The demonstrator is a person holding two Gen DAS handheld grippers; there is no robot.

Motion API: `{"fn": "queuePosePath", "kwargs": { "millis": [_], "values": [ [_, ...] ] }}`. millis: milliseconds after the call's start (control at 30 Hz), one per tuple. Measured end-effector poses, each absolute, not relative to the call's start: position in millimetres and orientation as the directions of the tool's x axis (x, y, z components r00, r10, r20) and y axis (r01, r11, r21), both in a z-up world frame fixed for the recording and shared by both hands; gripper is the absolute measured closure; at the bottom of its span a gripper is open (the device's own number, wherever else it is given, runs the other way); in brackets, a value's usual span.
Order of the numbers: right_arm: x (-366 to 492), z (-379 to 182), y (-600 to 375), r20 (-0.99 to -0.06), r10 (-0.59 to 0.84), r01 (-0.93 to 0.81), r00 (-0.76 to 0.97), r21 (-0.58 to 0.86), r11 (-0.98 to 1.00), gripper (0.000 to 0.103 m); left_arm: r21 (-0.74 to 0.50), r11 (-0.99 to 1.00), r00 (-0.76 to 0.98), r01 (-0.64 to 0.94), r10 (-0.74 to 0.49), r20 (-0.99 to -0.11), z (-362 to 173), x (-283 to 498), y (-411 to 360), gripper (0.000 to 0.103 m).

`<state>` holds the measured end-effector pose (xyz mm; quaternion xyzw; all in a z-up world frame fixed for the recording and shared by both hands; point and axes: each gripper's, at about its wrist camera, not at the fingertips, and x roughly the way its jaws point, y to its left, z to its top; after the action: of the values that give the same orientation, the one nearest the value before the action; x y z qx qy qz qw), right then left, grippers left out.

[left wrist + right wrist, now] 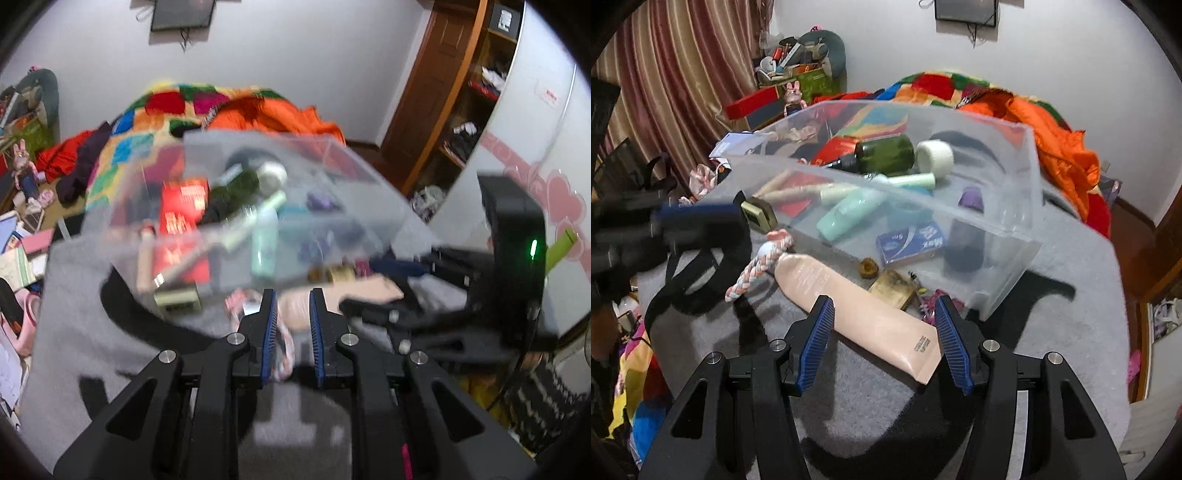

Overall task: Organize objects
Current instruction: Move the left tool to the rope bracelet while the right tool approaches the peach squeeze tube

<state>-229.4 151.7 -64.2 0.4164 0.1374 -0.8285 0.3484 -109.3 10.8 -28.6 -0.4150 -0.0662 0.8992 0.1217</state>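
Note:
A clear plastic bin (1004,221) stands on a grey cloth (1071,332); it also shows, blurred, in the left wrist view (369,192). It holds a green bottle (886,153), a white tape roll (936,157), mint tubes (849,212) and a blue box (910,240). A long pink tube (864,314) lies in front of the bin. My right gripper (884,314) is open, its jaws on either side of the tube's lower end. My left gripper (291,310) is open over a braided pink-and-white rope (284,343), which also shows in the right wrist view (757,264).
A black strap (694,273), a small tan box (761,214), a gold item (892,286) and small trinkets (927,299) lie on the cloth by the bin. A patchwork blanket and orange fabric (1052,129) are behind it. A wardrobe (517,147) stands right.

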Motion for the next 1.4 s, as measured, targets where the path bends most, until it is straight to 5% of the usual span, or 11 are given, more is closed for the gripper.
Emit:
{"fn": "queuePosePath", "kwargs": {
  "millis": [133,633,833,967,1400],
  "values": [
    [-224.6,-67.3,156.8,-0.796,-0.482,0.704,-0.365,0.102,-0.703,0.050,-0.255,-0.950,-0.565,-0.183,0.313,-0.763,-50.6,-106.3,16.6,0.075],
    [-198.4,-65.8,153.9,-0.805,-0.458,0.748,-0.377,0.027,-0.663,0.050,-0.292,-0.939,-0.572,-0.183,0.344,-0.745,-48.1,-115.0,15.3,0.075],
    [-201.9,-74.5,145.7,-0.808,-0.458,0.738,-0.371,0.043,-0.673,0.050,-0.206,-0.962,-0.557,-0.178,0.271,-0.785,-59.4,-134.5,29.2,0.075],
    [-197.7,-74.4,152.3,-0.798,-0.461,0.733,-0.388,0.036,-0.680,0.067,-0.095,-0.981,-0.606,-0.170,0.181,-0.775,-60.8,-126.2,33.2,0.095],
    [-170.8,-69.5,185.1,-0.807,-0.442,0.757,-0.392,-0.010,-0.653,0.072,-0.256,-0.953,-0.583,-0.159,0.300,-0.755,-58.9,-61.8,-17.8,0.096]
  ]
}}
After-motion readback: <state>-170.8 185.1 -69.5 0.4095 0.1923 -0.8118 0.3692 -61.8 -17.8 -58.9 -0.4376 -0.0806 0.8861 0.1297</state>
